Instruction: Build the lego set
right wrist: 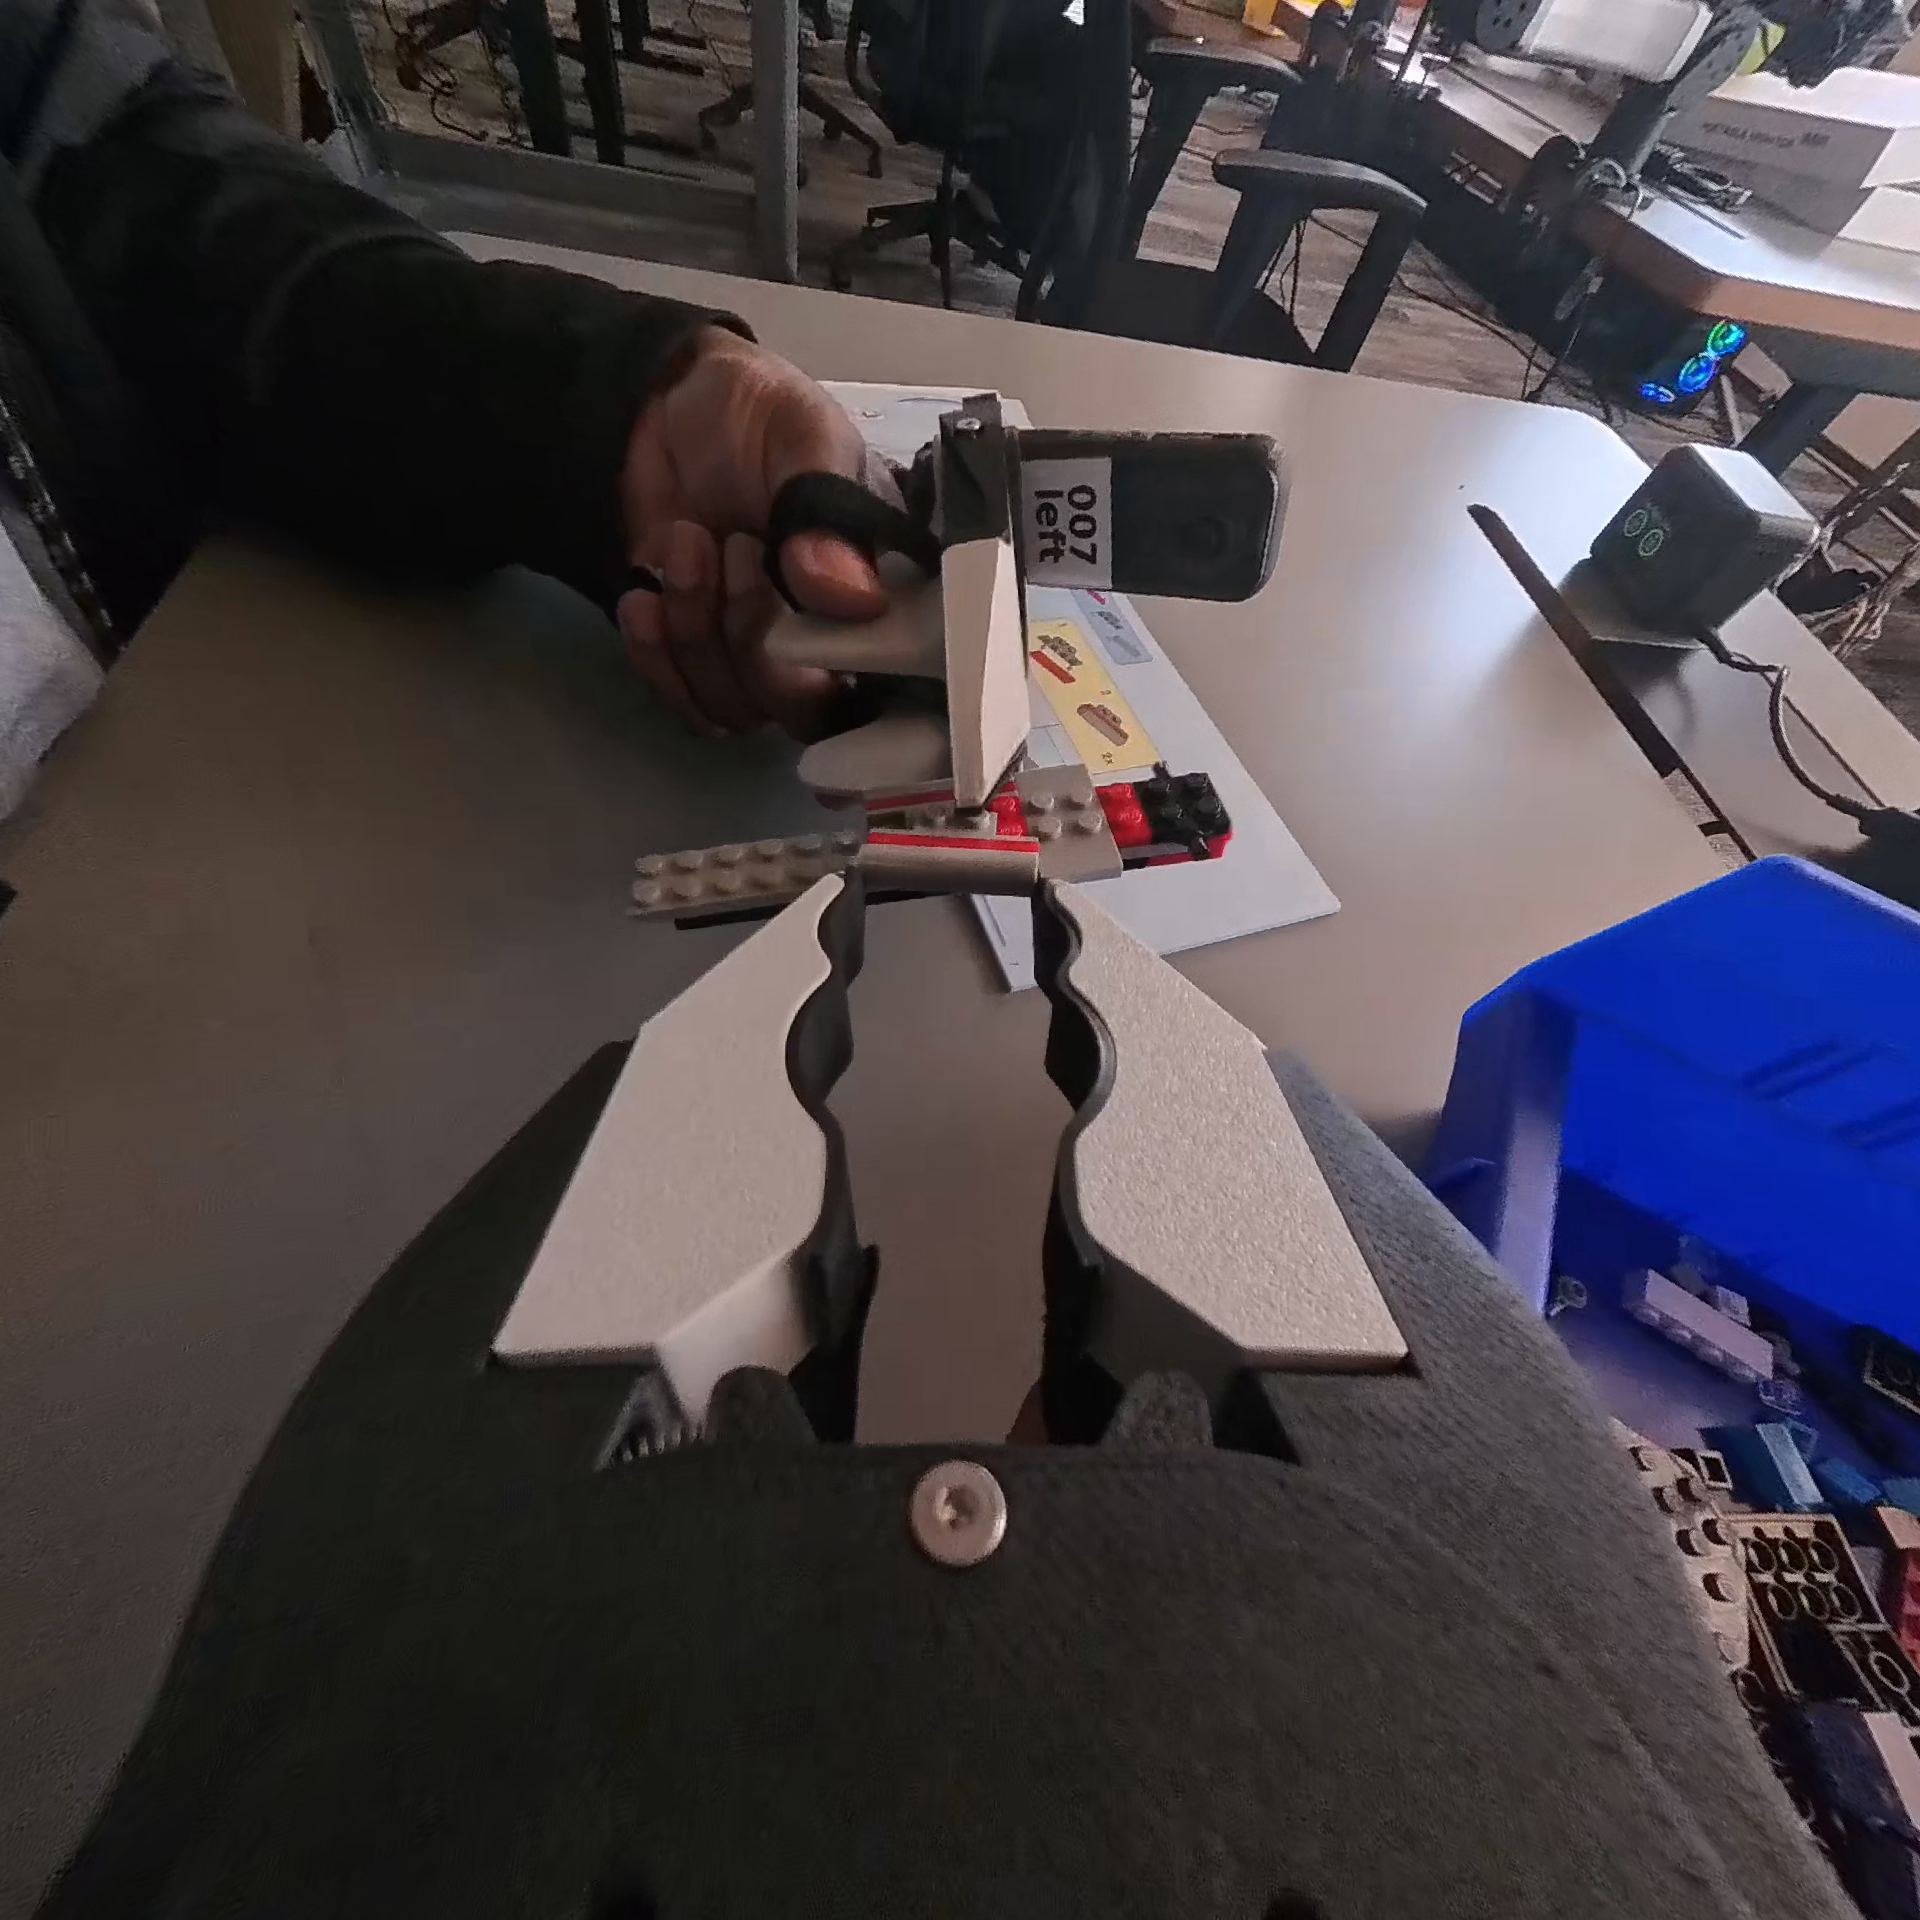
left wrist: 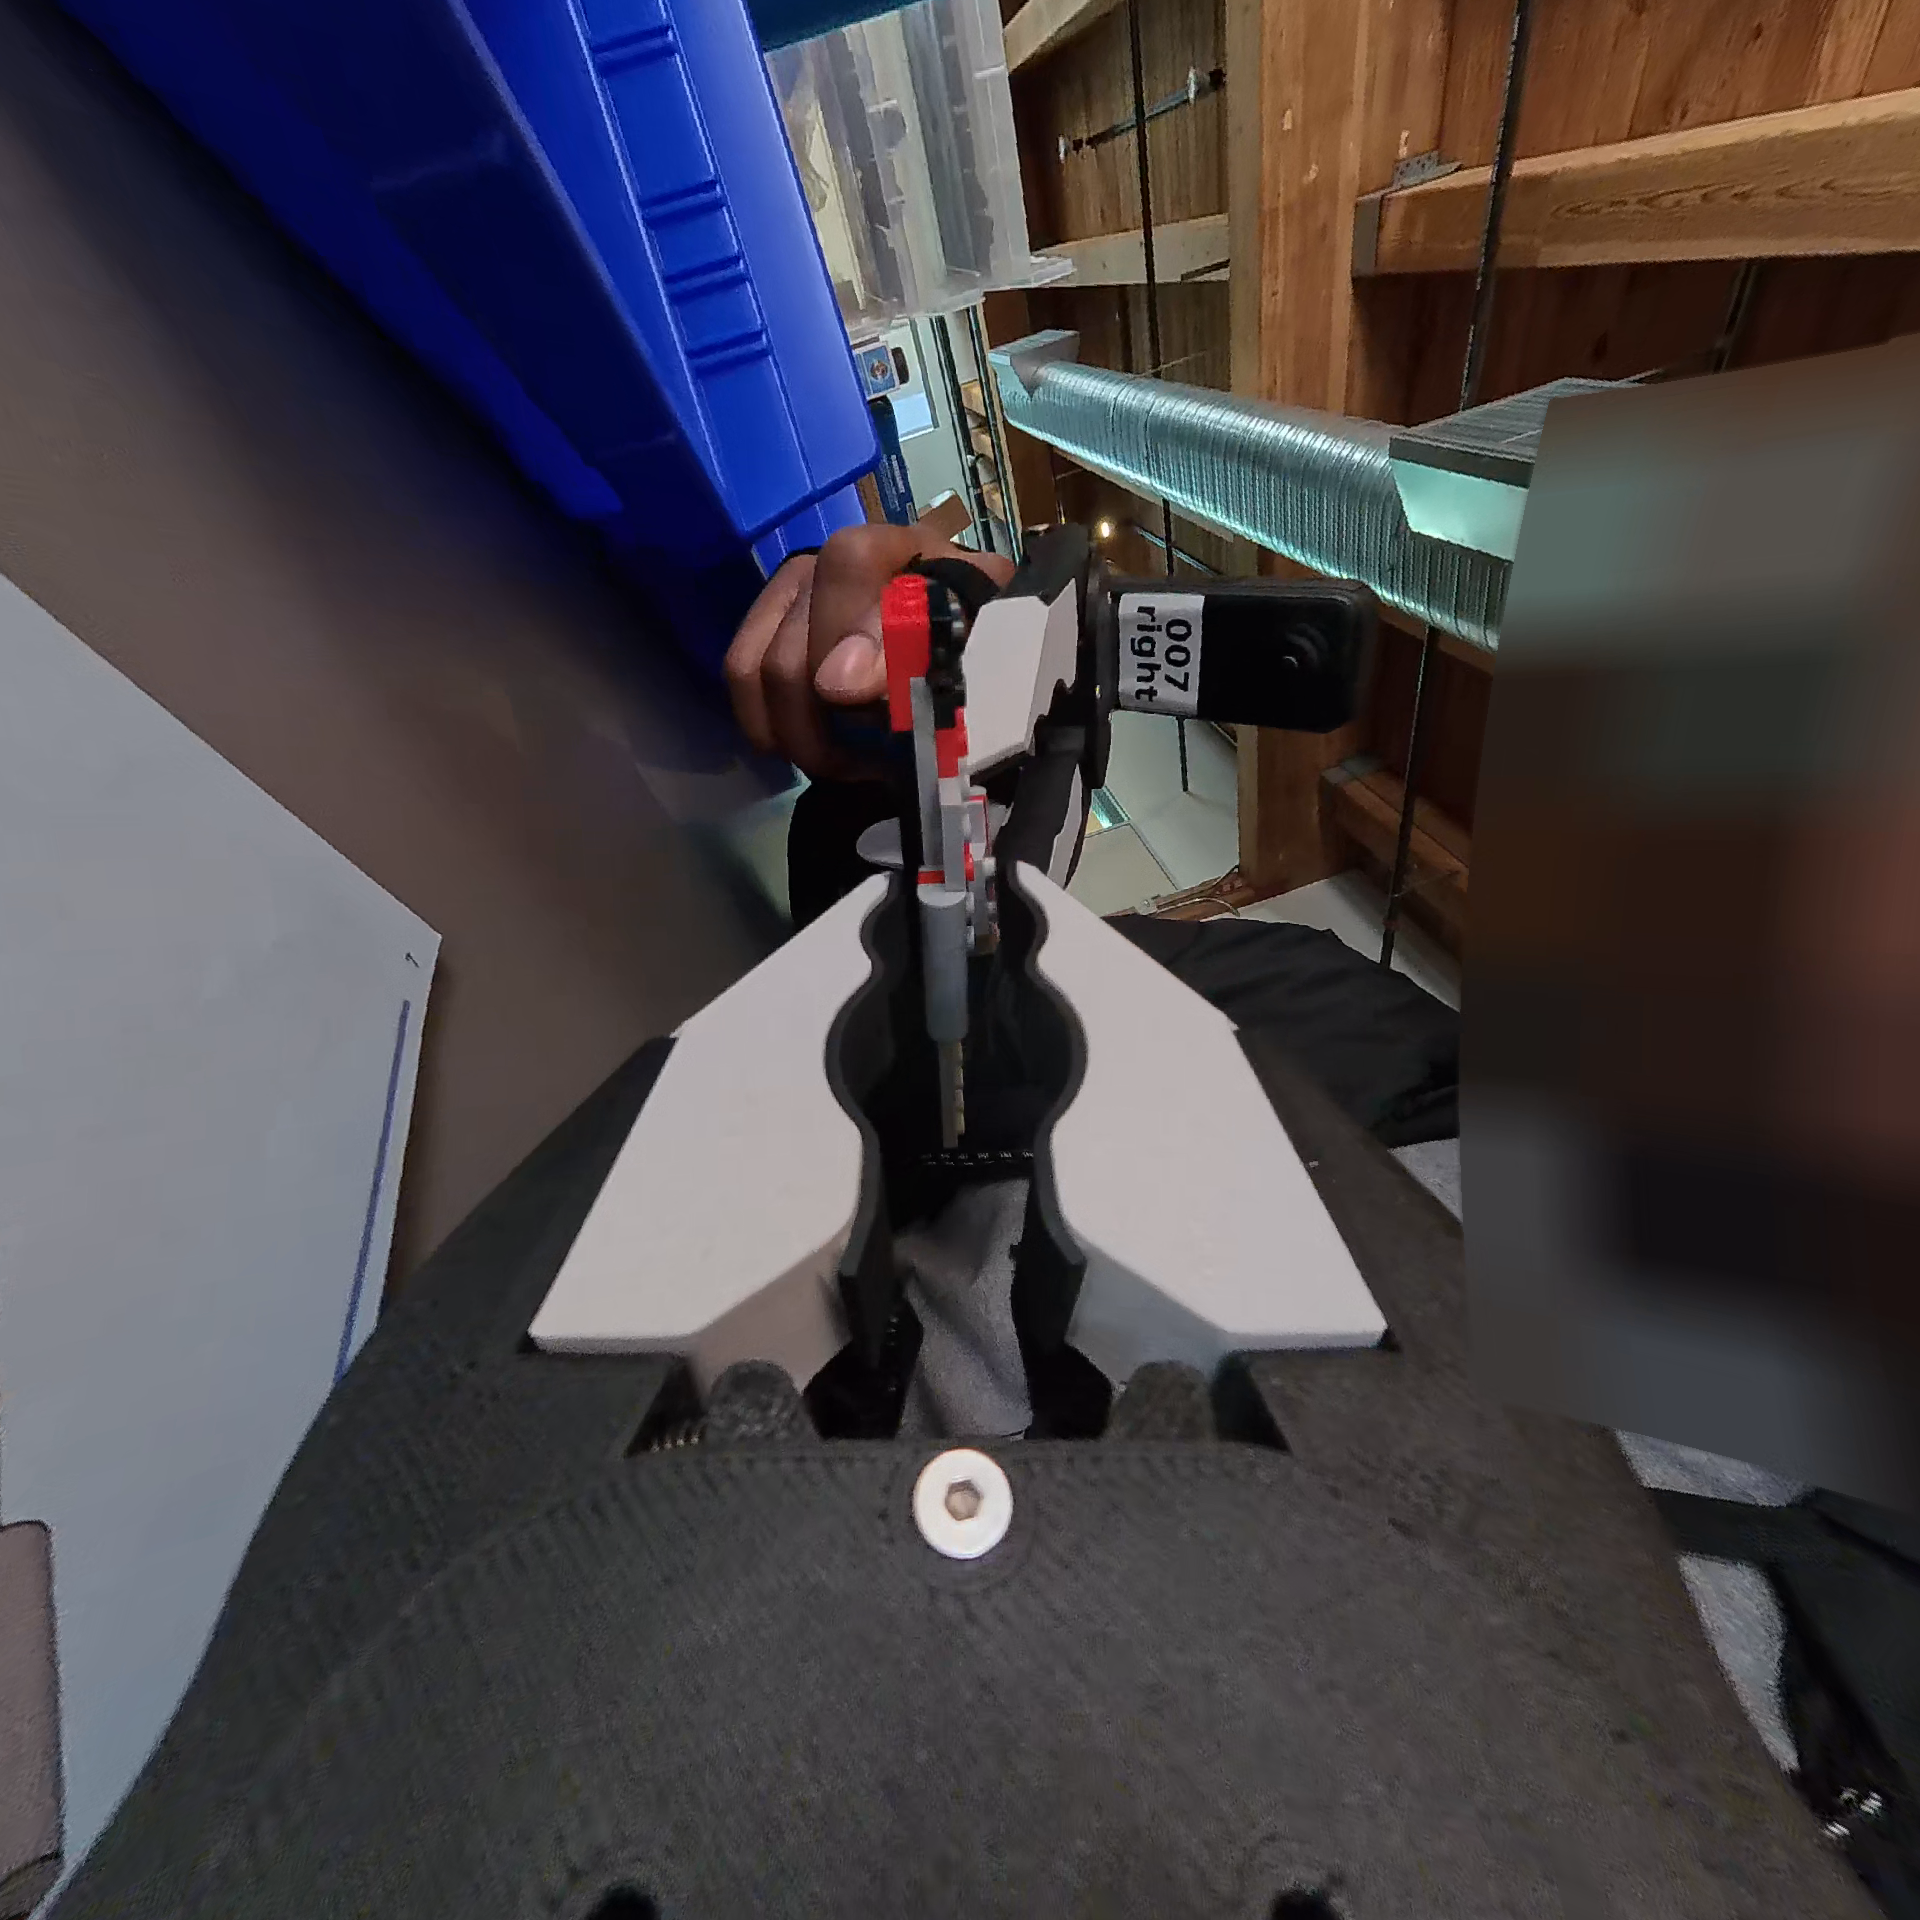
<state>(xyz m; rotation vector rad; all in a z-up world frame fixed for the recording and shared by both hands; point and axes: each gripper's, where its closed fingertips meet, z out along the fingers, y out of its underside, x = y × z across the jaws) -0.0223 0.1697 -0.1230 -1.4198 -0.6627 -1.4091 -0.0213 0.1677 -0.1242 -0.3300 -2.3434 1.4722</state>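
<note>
The right gripper stands with its fingers parted around a grey, red-striped strip at the near edge of the lego model, though contact is unclear. Just beyond, the left gripper pinches the model's middle from above, over the instruction sheet on the worktop. One narrow hold: a sideways push could probably twist the model loose or split the long grey plate off.

Worktop: grey, bare at left.
Duct: ribbed metal, under wooden beams.
Office chairs: black, beyond the worktop.
Small black cube device: far right edge of the worktop.
</note>
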